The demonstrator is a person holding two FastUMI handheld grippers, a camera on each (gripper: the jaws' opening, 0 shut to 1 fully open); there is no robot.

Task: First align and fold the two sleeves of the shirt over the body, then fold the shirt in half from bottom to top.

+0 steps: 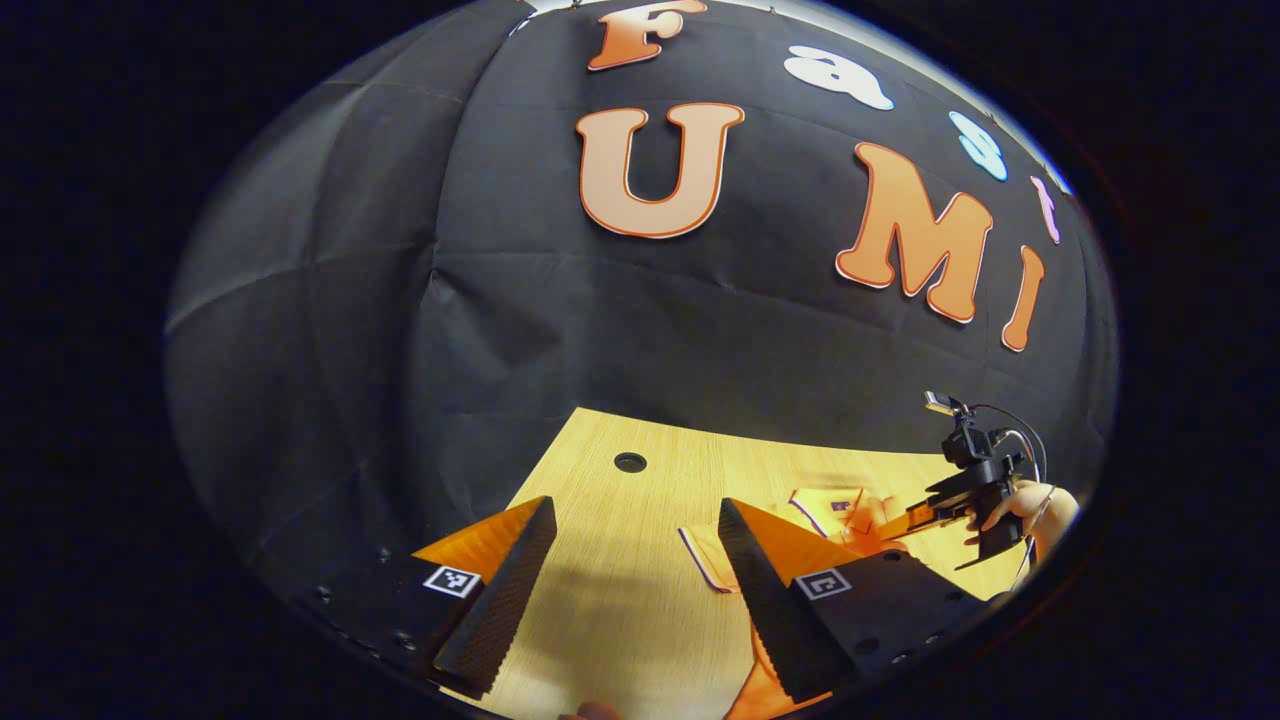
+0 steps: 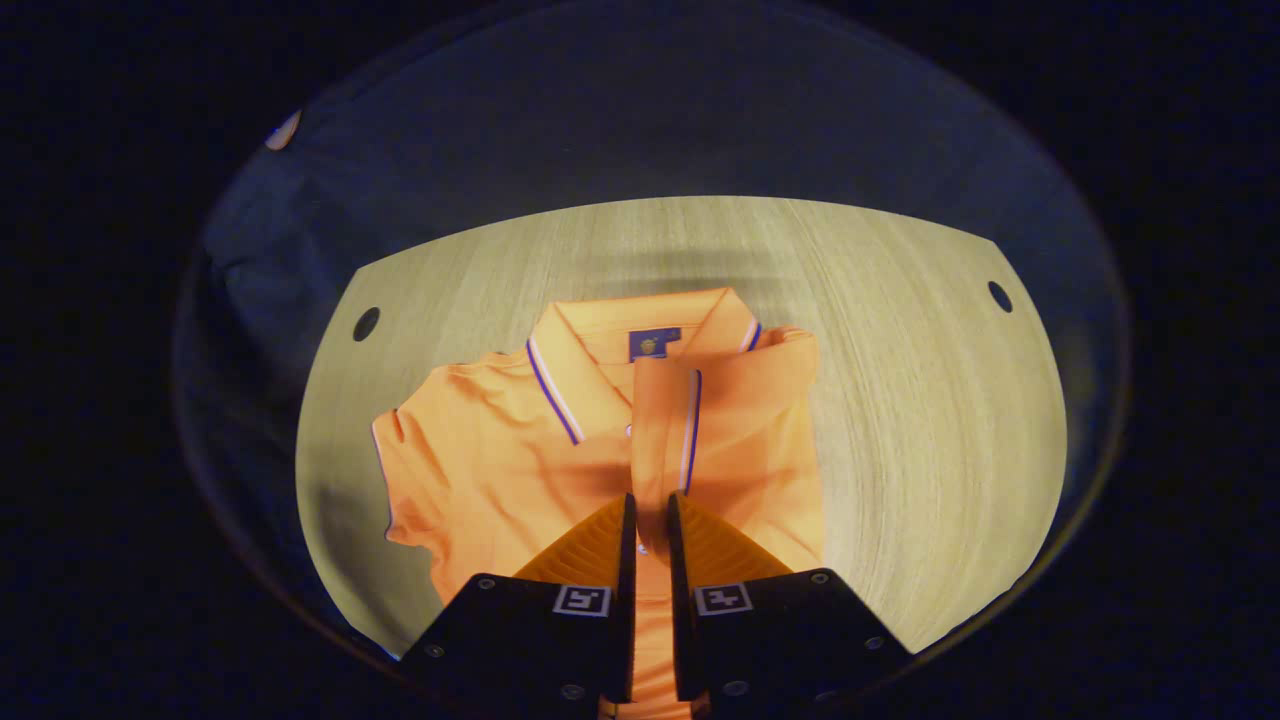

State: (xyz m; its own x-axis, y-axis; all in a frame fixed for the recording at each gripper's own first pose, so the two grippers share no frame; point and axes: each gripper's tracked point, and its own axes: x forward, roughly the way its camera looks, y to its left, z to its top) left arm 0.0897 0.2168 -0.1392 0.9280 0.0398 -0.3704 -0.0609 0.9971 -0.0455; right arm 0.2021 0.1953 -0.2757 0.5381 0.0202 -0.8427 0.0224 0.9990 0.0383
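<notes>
While my left gripper (image 1: 630, 520) hangs wide apart over the wooden table (image 1: 640, 600), I see my right gripper (image 2: 650, 515) at six o'clock, narrowed onto a fold of the orange shirt (image 2: 480, 450) lying mid-table, one sleeve (image 2: 740, 400) folded across its body.

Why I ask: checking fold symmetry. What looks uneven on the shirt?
One sleeve lies folded over the shirt body, pinched by the right claw; the other sleeve still sticks out flat, so the shirt looks lopsided.
</notes>
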